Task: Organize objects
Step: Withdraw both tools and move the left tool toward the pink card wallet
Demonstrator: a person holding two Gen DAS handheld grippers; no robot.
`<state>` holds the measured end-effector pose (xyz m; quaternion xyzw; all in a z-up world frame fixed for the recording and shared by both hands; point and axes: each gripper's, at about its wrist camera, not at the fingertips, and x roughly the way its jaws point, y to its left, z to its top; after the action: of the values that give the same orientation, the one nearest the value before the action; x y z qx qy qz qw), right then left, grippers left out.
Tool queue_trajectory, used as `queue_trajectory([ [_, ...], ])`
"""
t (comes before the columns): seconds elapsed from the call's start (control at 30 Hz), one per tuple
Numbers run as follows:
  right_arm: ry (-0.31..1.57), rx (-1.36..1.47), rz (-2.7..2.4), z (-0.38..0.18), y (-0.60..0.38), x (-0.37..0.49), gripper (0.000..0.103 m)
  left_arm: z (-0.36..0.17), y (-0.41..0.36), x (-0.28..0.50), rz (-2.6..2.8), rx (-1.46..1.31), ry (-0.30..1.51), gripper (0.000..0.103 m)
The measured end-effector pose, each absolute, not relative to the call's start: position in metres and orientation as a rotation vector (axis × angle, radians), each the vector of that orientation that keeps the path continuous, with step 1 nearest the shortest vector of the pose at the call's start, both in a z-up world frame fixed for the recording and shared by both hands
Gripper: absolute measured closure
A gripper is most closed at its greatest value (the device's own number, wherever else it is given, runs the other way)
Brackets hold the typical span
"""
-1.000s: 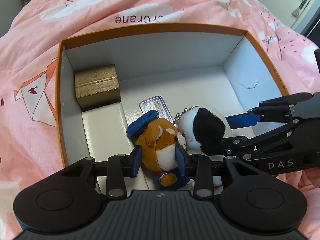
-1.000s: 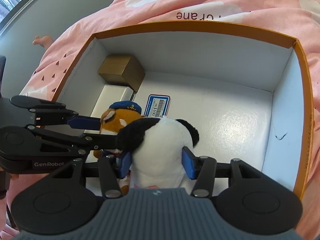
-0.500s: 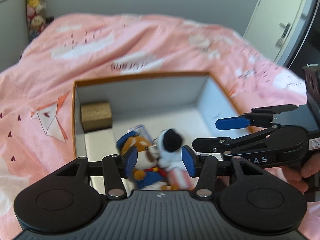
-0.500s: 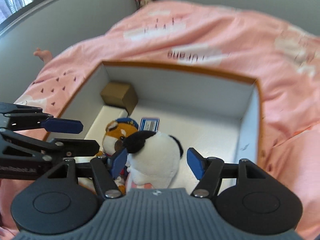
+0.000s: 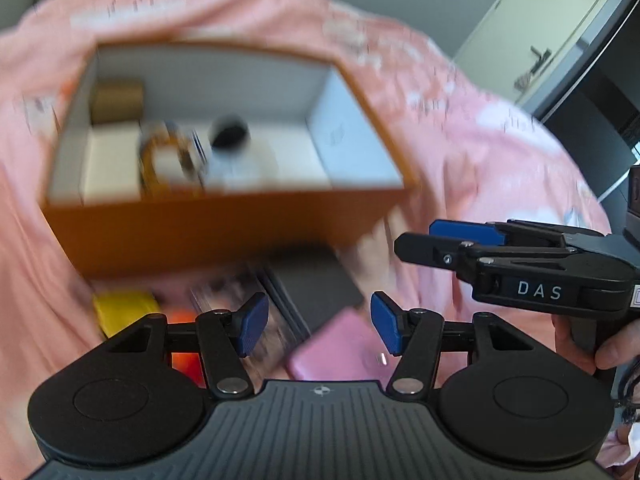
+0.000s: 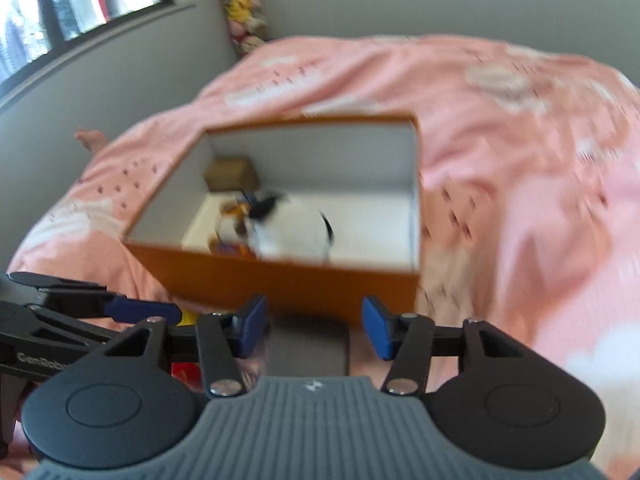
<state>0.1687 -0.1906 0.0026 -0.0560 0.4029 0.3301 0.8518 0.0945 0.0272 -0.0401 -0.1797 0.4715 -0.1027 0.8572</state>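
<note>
An orange box (image 5: 224, 228) with a white inside sits on the pink bedspread; it also shows in the right wrist view (image 6: 288, 284). Inside lie an orange plush toy (image 5: 164, 160), a black-and-white plush toy (image 5: 234, 148) (image 6: 288, 224) and a gold block (image 5: 118, 100) (image 6: 230, 174). My left gripper (image 5: 318, 328) is open and empty, held in front of the box above a dark flat case (image 5: 316, 284) and a pink case (image 5: 340, 354). My right gripper (image 6: 312, 330) is open and empty, above the dark case (image 6: 308, 348).
A yellow object (image 5: 124, 308) and an orange-red object (image 5: 184, 356) lie in front of the box by the left gripper. The pink bedspread (image 6: 520, 160) surrounds the box. A grey wall and window stand at the left, a door (image 5: 532, 28) at the right.
Both grippers let go of the plush toys, opened, and pulled back out of the box. The toys now lie inside it. Objects in front of the box came into view.
</note>
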Motion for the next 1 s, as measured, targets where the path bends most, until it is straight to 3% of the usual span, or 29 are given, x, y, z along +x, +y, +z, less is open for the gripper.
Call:
queue_trajectory([
  [0.1,0.902,-0.127,0.643,-0.016,-0.204,0.159,0.059,-0.059,0.020,0.097,-0.246,-0.424,1.087,0.038],
  [0.33,1.013,-0.107,0.530,-0.048,-0.234,0.145,0.059,-0.072,0.010,0.091,-0.274,-0.452,1.150,0.038],
  [0.57,1.092,-0.108,0.571,-0.066,-0.227,0.135,0.046,-0.076,0.012,0.085,-0.250,-0.475,1.164,0.038],
  [0.67,1.130,-0.138,0.607,-0.073,-0.219,0.130,0.046,-0.074,0.016,0.083,-0.232,-0.492,1.154,0.038],
  [0.73,1.102,-0.157,0.638,-0.068,-0.214,0.125,0.038,-0.073,0.019,0.081,-0.223,-0.502,1.145,0.038],
  [0.77,1.076,-0.171,0.655,-0.064,-0.211,0.121,0.028,-0.073,0.020,0.081,-0.219,-0.507,1.141,0.038],
  [0.83,1.026,-0.222,0.680,-0.057,-0.203,0.115,0.023,-0.072,0.022,0.080,-0.208,-0.514,1.133,0.037],
  [0.93,0.982,-0.329,0.712,-0.055,-0.187,0.107,0.022,-0.071,0.026,0.079,-0.194,-0.524,1.131,0.037],
  [1.0,0.982,-0.361,0.734,-0.057,-0.180,0.104,0.030,-0.071,0.029,0.077,-0.179,-0.528,1.137,0.037],
])
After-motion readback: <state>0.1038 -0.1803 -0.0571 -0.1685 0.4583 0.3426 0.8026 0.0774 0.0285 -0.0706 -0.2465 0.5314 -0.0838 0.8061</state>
